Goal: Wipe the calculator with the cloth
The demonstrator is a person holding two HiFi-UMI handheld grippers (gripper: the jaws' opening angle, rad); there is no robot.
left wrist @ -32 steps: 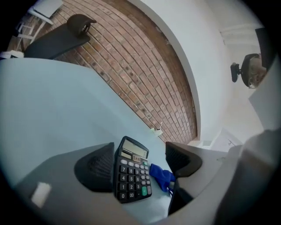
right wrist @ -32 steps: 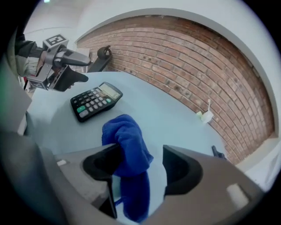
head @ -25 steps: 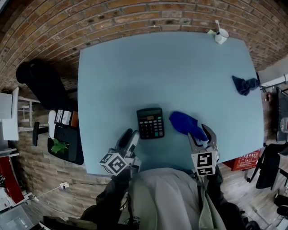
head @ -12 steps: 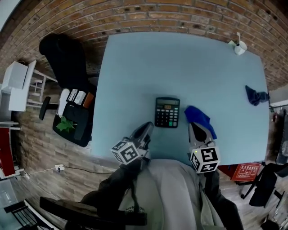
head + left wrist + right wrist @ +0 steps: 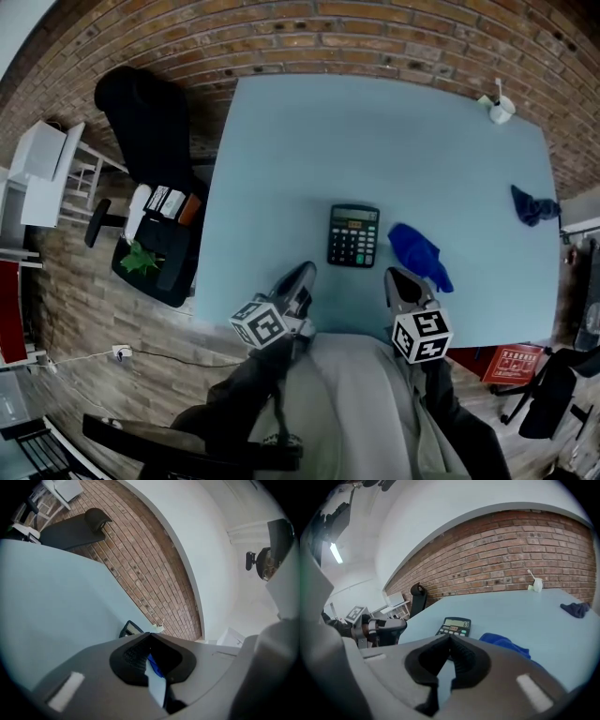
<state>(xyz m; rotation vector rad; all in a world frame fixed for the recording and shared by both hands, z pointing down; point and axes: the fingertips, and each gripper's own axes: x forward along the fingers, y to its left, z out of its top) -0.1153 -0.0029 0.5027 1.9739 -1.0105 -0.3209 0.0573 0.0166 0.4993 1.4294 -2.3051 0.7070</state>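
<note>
Neither gripper holds anything. The right gripper (image 5: 449,638) has its jaws pressed together on empty air, and the left gripper (image 5: 302,273) is closed the same way. Both sit at the near edge of the bench (image 5: 309,141), the right one nearer the person than the calculator (image 5: 353,235) and to its right, the left one nearer and slightly to its left.

The cloth (image 5: 419,255) lies crumpled just to the right of the calculator, apparently not touching it, and just ahead of the right gripper. The calculator itself lies flat, keys up, with its display on the far side.

The step in hand looks like picking up the cloth, so the right gripper has to spread its jaws before it goes in. It should bite a raised fold near the middle of the heap, so that enough fabric hangs below to cover the keys. The calculator is light and will likely slide under a wipe, so the left gripper could rest on its near-left corner to pin it.

A second cloth (image 5: 532,203), darker, lies well to the right of the calculator at the bench edge, and a cup (image 5: 502,111) stands far beyond it; neither is needed.
</note>
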